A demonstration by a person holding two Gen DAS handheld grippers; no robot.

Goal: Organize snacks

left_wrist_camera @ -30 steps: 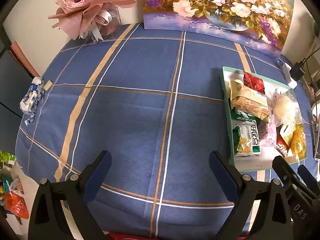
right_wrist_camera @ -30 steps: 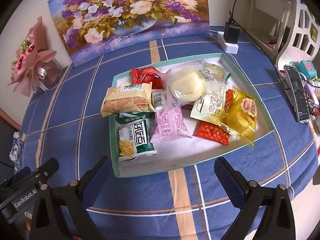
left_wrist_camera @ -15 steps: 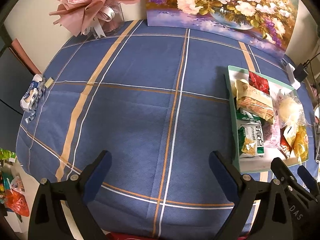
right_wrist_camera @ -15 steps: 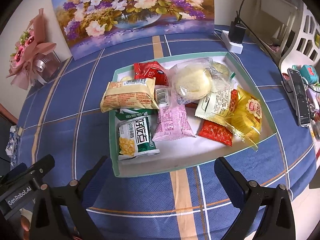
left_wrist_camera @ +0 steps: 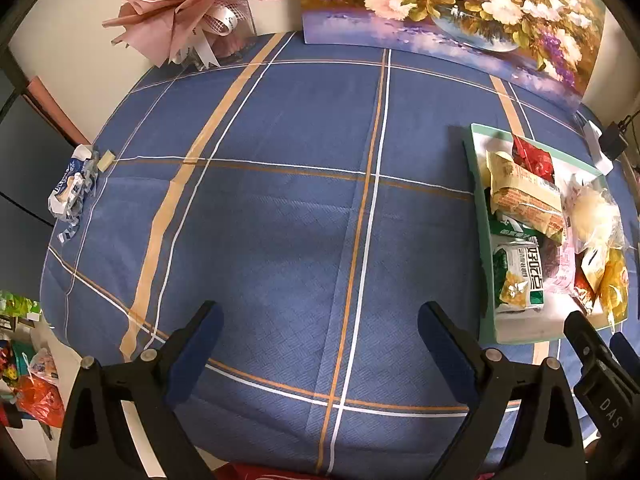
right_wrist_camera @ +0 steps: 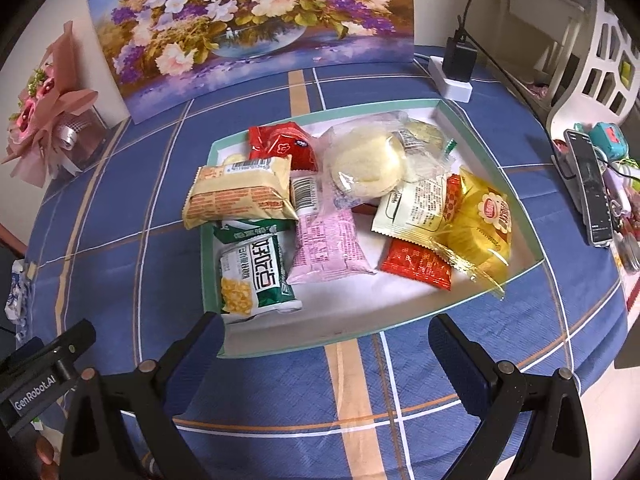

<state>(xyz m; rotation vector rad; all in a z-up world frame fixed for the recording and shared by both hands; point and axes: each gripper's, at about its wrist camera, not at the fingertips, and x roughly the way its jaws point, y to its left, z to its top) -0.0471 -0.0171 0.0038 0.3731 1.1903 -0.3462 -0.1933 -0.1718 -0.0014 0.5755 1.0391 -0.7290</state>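
Observation:
A shallow green-rimmed tray (right_wrist_camera: 486, 148) holds several snack packets: a green-and-white corn packet (right_wrist_camera: 256, 274), a beige biscuit pack (right_wrist_camera: 240, 196), a pink packet (right_wrist_camera: 326, 244), a round white bun in clear wrap (right_wrist_camera: 366, 164), a yellow packet (right_wrist_camera: 482, 226) and red packets (right_wrist_camera: 282, 146). My right gripper (right_wrist_camera: 326, 340) is open just in front of the tray's near rim, holding nothing. In the left wrist view the same tray (left_wrist_camera: 482, 216) lies at the right, and my left gripper (left_wrist_camera: 318, 326) is open over bare blue cloth.
A flower painting (right_wrist_camera: 248, 16) leans at the back, with a pink bouquet (left_wrist_camera: 188, 8) to its left. A crumpled blue-white wrapper (left_wrist_camera: 72, 188) lies at the table's left edge. A power strip with charger (right_wrist_camera: 456, 68) and a remote (right_wrist_camera: 592, 196) sit right of the tray.
Both grippers have moved slightly forward over the table; the tray looks a little nearer in the right wrist view. Both grippers stay open.

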